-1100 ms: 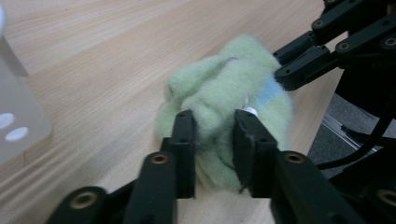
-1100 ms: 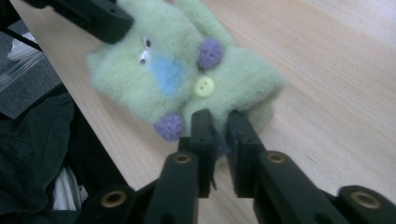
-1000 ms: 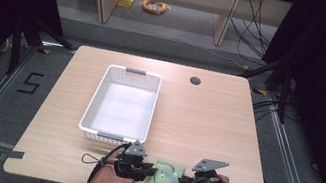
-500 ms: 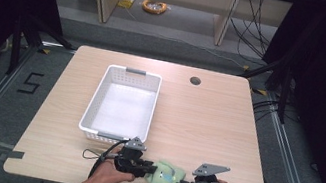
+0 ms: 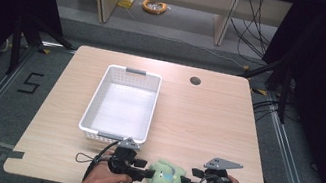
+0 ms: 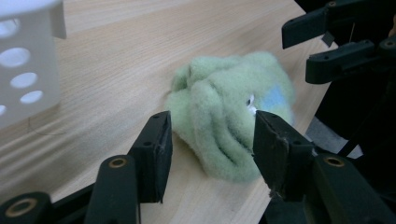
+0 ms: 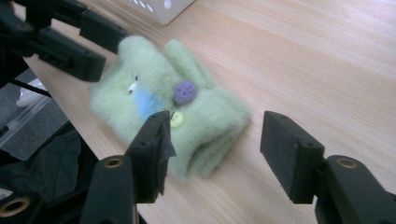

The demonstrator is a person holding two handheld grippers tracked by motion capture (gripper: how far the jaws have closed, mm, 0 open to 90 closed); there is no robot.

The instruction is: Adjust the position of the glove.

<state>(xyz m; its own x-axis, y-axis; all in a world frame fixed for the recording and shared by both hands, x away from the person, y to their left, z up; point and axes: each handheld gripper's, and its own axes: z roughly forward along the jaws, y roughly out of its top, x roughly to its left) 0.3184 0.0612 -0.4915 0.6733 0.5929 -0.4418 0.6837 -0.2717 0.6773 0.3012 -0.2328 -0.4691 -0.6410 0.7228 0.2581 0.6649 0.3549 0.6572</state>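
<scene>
Fuzzy green felt toy (image 5: 165, 174), lumpy, between both released claws (image 6: 211, 140) (image 7: 223, 140).

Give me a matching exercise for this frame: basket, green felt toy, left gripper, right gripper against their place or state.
Things:
1. white basket
2. green felt toy
3. left gripper
4. right gripper

Places or states:
A. open, jaws either side of the toy's end with the yellow button
B. lying at the table's near edge, between the two grippers
C. empty, standing left of the table's middle
D. open, jaws either side of the toy's bunched end, basket corner close by

Pairs: 1-C, 2-B, 3-D, 4-A
</scene>
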